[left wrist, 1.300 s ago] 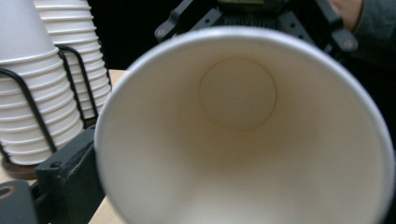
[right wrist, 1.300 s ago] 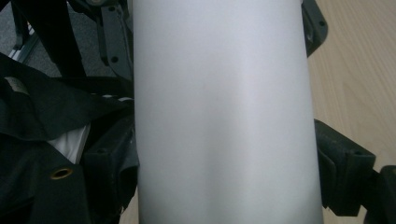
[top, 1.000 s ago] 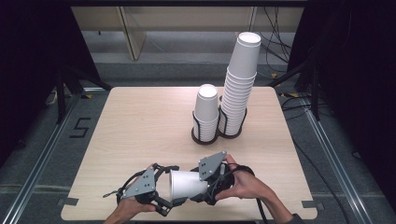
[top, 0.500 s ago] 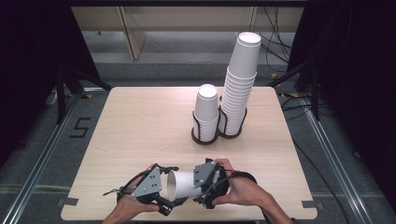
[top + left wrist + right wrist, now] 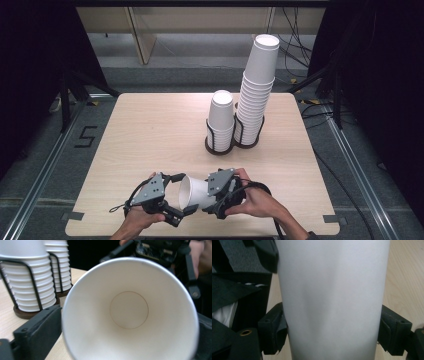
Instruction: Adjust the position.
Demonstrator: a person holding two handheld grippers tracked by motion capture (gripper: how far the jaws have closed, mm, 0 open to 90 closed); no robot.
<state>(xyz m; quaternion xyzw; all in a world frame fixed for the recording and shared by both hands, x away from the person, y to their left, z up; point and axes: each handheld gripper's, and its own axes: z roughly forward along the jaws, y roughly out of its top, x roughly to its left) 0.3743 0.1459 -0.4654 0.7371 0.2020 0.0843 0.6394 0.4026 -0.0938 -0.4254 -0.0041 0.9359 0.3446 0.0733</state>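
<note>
A pale wooden table (image 5: pixel 150 130) stands on a grey floor with dark curtains at both sides and cables trailing at the far right. Near its far edge two black wire holders sit side by side, the left one bearing a short stack of cups (image 5: pixel 221 118), the right one a tall stack of cups (image 5: pixel 257 90). At the near edge a single white paper cup (image 5: pixel 196 192) is held on its side between the two hands. The right gripper (image 5: pixel 216 200) clamps the cup's body: its own view shows both black pads pressed against the white wall. The left gripper (image 5: pixel 181 212) sits at the cup's mouth, and its view looks straight into the cup to its round base. Its jaws have just been opening; they flank the rim, seemingly free of it, though the blur makes contact hard to judge.
</note>
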